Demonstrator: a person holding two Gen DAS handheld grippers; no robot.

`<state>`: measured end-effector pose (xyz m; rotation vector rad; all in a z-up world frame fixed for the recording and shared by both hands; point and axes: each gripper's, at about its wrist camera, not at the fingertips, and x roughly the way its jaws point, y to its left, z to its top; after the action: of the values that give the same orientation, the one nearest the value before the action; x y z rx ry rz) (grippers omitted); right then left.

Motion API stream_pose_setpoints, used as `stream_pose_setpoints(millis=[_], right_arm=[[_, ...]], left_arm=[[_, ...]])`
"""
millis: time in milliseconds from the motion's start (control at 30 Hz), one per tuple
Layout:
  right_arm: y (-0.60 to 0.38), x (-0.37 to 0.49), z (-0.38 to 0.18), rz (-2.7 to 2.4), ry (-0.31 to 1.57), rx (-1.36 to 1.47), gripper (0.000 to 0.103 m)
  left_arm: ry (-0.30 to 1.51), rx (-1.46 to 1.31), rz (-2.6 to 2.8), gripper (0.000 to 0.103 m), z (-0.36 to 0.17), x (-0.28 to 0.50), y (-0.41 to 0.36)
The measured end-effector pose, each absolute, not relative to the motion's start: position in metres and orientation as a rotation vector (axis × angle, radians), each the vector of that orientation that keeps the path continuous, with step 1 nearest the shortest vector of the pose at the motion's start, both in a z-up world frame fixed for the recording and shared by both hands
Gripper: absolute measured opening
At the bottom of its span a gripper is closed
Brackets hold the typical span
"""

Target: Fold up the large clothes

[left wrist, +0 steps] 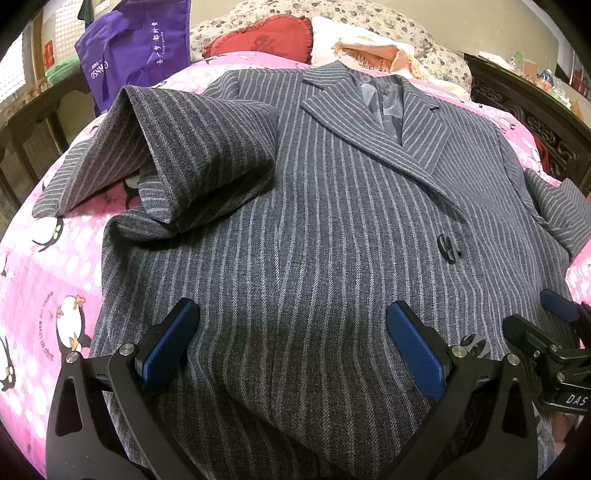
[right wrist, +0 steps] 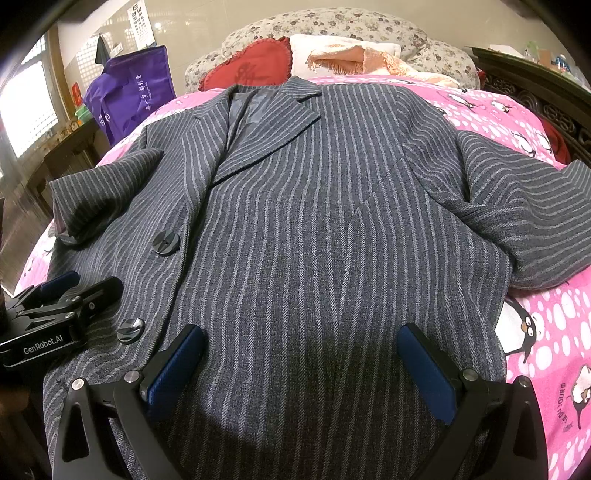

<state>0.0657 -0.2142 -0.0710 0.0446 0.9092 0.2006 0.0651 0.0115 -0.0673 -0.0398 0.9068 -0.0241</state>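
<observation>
A grey pinstriped jacket [left wrist: 332, 221] lies face up on a pink penguin bedspread [left wrist: 48, 266], collar away from me. Its left sleeve [left wrist: 192, 147] is folded in over the chest. The other sleeve [right wrist: 517, 206] spreads out to the right. A dark button [right wrist: 166, 242] sits on the front. My left gripper [left wrist: 291, 308] hovers open over the lower left front, nothing between its blue pads. My right gripper [right wrist: 301, 330] is open over the lower right front, likewise holding nothing. The two grippers sit side by side near the hem.
A purple bag [left wrist: 136, 48] hangs at the far left by a wooden table [left wrist: 33, 110]. A red heart cushion [left wrist: 266, 37], an orange fringed cloth [right wrist: 351, 55] and floral pillows [right wrist: 332, 22] lie at the bed's head. A dark carved bed frame [left wrist: 535, 110] runs along the right.
</observation>
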Motion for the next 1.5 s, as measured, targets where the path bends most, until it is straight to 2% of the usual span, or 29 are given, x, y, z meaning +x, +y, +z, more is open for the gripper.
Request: stream_pose_setpoints(millis=[600, 767, 933, 1033, 1233, 1400, 1500], right_arm=[[-0.214, 0.066, -0.07, 0.207, 0.912, 0.044, 0.103], [-0.212, 0.065, -0.07, 0.2, 0.915, 0.036, 0.103], [-0.212, 0.065, -0.07, 0.198, 0.916, 0.032, 0.103], [-0.212, 0.065, -0.07, 0.2, 0.914, 0.036, 0.103], [-0.212, 0.065, -0.07, 0.2, 0.914, 0.038, 0.103], [-0.212, 0.065, -0.07, 0.2, 0.913, 0.038, 0.103], [-0.212, 0.065, -0.07, 0.2, 0.913, 0.038, 0.103]], left_arm=[[0.913, -0.049, -0.036, 0.103, -0.069, 0.065, 0.012], [0.906, -0.069, -0.097, 0.102, -0.053, 0.047, 0.025], [0.776, -0.155, 0.002, 0.102, -0.007, 0.036, 0.093], [0.732, -0.253, 0.097, 0.102, 0.002, 0.04, 0.154], [0.754, -0.52, 0.135, 0.097, -0.026, 0.07, 0.252], [0.829, -0.71, 0.084, 0.097, -0.059, 0.113, 0.289], [0.79, -0.744, 0.084, 0.096, -0.059, 0.122, 0.295]])
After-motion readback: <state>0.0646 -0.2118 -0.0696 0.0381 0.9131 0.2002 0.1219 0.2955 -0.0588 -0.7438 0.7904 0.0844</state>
